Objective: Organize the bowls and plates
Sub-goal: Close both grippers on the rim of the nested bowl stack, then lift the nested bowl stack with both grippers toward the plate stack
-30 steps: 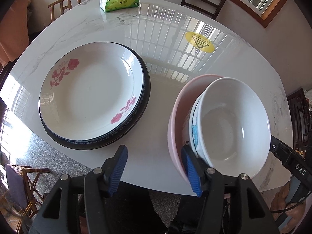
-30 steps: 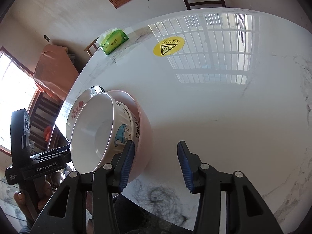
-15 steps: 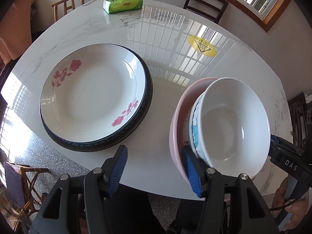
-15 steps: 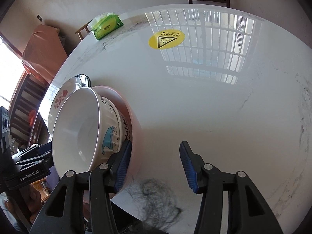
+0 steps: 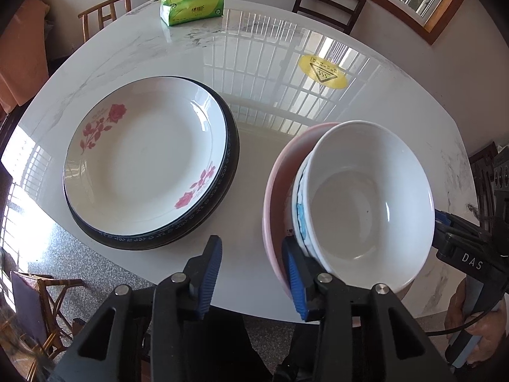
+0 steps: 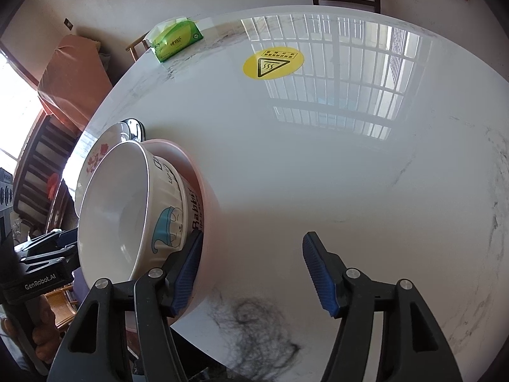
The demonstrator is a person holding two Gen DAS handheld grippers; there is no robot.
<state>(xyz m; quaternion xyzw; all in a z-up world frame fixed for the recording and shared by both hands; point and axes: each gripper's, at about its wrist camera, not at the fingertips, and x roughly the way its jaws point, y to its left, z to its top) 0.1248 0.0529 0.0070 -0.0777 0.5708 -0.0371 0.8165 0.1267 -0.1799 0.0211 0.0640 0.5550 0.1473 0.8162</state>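
In the left wrist view, the left gripper is at the lower middle of the frame with its blue pads spread apart and nothing between them. Its right pad stands close against the outer side of the pink bowl, but I cannot tell for sure if they touch. The white bowl sits nested inside the pink bowl, in the right half of the frame, and both bowls look tilted toward the camera. In the left half, the white plate with red roses lies on top of the dark-rimmed plate, and this stack rests flat on the white marble counter. A green tissue pack stands at the upper left of the frame, and a round yellow warning sticker is at the upper right, both on the counter.

In the right wrist view, the right gripper is at the bottom of the frame, also with its pads wide apart and holding nothing. Its left pad is just beside the rim of the pink bowl. The white bowl, with a blue cartoon drawing and letters on its side, fills the lower left. Behind it, at the middle left, a part of the rose plate is seen. The counter is bare in the right half of the frame.
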